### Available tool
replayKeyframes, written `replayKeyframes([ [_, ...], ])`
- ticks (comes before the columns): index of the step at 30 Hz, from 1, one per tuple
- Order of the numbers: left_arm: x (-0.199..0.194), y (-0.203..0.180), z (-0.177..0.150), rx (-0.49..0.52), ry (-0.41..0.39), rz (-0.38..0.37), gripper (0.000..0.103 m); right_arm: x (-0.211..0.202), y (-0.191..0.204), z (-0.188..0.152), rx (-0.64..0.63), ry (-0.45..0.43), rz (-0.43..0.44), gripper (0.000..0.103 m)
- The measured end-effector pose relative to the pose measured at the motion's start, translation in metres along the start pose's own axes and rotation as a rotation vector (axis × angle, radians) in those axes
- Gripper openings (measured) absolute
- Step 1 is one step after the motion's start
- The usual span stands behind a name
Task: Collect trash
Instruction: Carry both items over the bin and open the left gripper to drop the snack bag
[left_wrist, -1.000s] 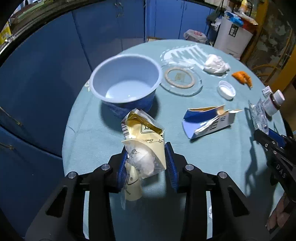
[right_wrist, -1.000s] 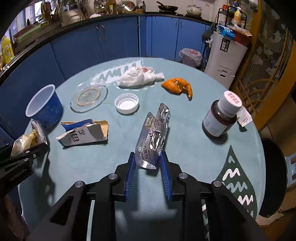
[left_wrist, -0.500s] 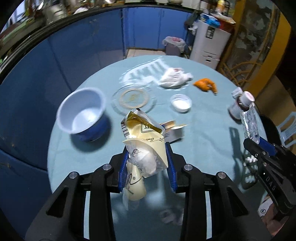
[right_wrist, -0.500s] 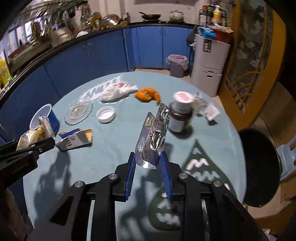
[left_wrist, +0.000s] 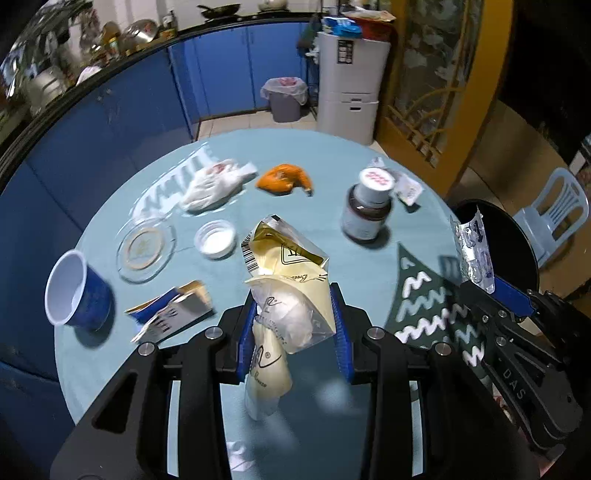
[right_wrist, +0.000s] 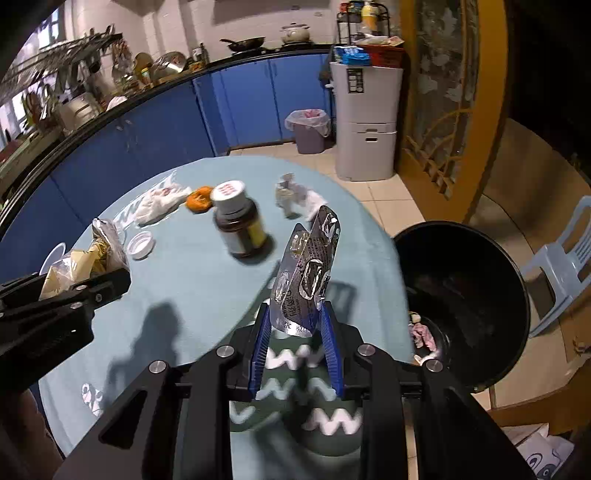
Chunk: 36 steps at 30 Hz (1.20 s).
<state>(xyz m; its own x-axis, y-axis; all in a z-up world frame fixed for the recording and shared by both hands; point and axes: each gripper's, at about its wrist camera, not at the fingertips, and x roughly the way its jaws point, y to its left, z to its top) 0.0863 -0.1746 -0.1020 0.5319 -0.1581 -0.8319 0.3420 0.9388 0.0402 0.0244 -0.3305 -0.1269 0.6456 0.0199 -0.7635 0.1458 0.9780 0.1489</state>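
My left gripper (left_wrist: 293, 325) is shut on a crumpled yellow snack wrapper (left_wrist: 286, 288), held above the round table's near side. The silver pill blister pack (right_wrist: 306, 273) stands upright between the blue pads of my right gripper (right_wrist: 295, 328), which is shut on it over the table's right edge. In the left wrist view that blister pack (left_wrist: 474, 251) shows at the right, in front of the black trash bin (left_wrist: 517, 236). The bin (right_wrist: 476, 288) stands on the floor right beside the table, with some pale scraps at its bottom.
On the light blue tablecloth (left_wrist: 332, 236) lie a torn blue carton (left_wrist: 173, 310), a blue cup (left_wrist: 74, 291), a glass dish (left_wrist: 146, 247), a white lid (left_wrist: 216, 242), a white plastic bag (left_wrist: 210, 184), orange peel (left_wrist: 284, 179), a brown pill bottle (left_wrist: 367, 206) and small wrappers (left_wrist: 406, 188). A plastic chair (right_wrist: 561, 258) stands behind the bin.
Both grippers have swung to the right across the table, each keeping its trash. The black bin, out of sight at first, now fills the right of the right wrist view.
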Motion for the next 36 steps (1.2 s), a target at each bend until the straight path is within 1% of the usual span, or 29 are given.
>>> replayKeyframes([
  [12, 0.017, -0.061, 0.028, 0.095, -0.011, -0.002, 0.037, -0.001, -0.046, 0.006, 0.078, -0.025, -0.018, 0.027],
  [21, 0.030, -0.114, 0.048, 0.175, -0.016, -0.026, 0.037, 0.002, -0.086, 0.010, 0.140, -0.036, -0.048, 0.027],
  [28, 0.043, -0.154, 0.063, 0.228, -0.027, -0.042, 0.037, 0.007, -0.115, 0.011, 0.172, -0.030, -0.079, 0.027],
  [36, 0.065, -0.190, 0.075, 0.275, -0.013, -0.054, 0.037, 0.017, -0.145, 0.011, 0.227, -0.018, -0.092, 0.027],
])
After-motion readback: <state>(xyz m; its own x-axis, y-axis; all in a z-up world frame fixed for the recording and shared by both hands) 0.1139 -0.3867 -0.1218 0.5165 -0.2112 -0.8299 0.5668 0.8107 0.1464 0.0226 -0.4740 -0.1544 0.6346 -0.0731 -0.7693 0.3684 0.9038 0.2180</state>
